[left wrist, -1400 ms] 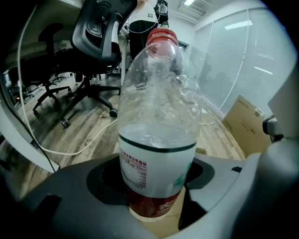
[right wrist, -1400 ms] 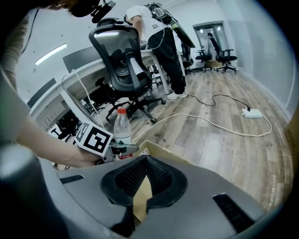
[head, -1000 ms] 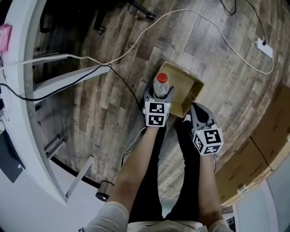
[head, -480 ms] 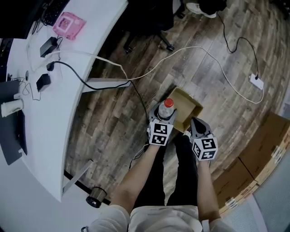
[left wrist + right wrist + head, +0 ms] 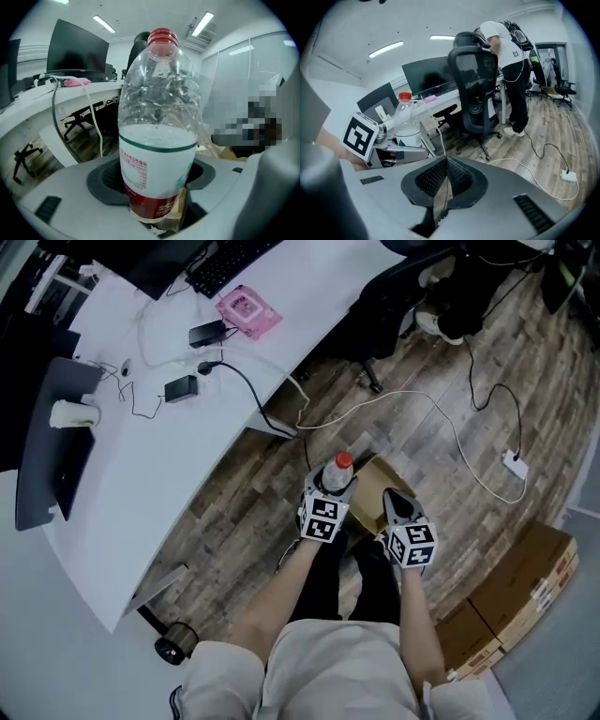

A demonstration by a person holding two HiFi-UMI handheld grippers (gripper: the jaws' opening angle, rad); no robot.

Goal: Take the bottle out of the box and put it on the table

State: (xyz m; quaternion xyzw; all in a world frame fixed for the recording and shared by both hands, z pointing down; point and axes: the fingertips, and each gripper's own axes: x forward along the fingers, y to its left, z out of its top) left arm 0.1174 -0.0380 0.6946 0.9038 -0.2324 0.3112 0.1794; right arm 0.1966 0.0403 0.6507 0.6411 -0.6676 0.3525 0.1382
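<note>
A clear plastic bottle (image 5: 157,136) with a red cap and red-and-white label stands upright between the jaws of my left gripper (image 5: 152,190), which is shut on its lower body. In the head view the bottle (image 5: 337,473) is held above the floor, just left of an open cardboard box (image 5: 401,479). My right gripper (image 5: 394,504) hangs beside the box, its pads (image 5: 440,180) pressed together with nothing between them. From the right gripper view the bottle (image 5: 407,123) and the left gripper (image 5: 393,147) appear at the left.
A long white desk (image 5: 141,465) curves along the left with a keyboard (image 5: 225,263), a pink item (image 5: 247,307), adapters and cables. A white cable (image 5: 450,432) runs over the wooden floor. Cardboard boxes (image 5: 511,601) sit at lower right. An office chair (image 5: 476,93) and a standing person (image 5: 511,61) are ahead.
The head view has pulled up and back, bringing much more of the white desk into sight. The bottle, held in my left gripper, has risen away from the box.
</note>
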